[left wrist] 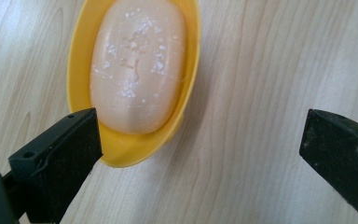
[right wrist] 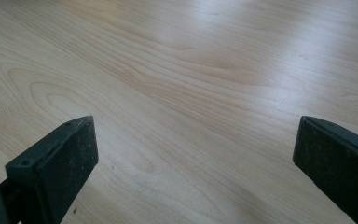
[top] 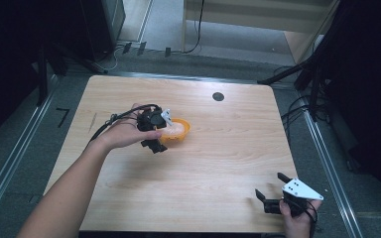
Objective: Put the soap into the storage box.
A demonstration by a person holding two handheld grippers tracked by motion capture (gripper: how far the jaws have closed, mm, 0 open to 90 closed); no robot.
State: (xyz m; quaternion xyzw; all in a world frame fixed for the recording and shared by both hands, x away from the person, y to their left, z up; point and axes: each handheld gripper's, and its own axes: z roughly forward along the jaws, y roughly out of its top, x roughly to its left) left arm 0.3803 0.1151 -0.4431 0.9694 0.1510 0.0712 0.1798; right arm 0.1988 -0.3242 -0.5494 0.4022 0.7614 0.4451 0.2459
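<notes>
Left gripper view: oval peach soap (left wrist: 137,65) in glossy yellow dish (left wrist: 77,79); left gripper (left wrist: 200,140) wide open, empty

Soap dish (top: 178,130) amid bare table (top: 218,163)

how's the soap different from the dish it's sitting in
The soap is pale peach with a stamped mark and white flecks; the dish is plain bright yellow. The soap is the smaller and lies inside; the dish rims it all round. The soap is a solid rounded bar; the dish is a shallow shell. Both are oval.
</notes>
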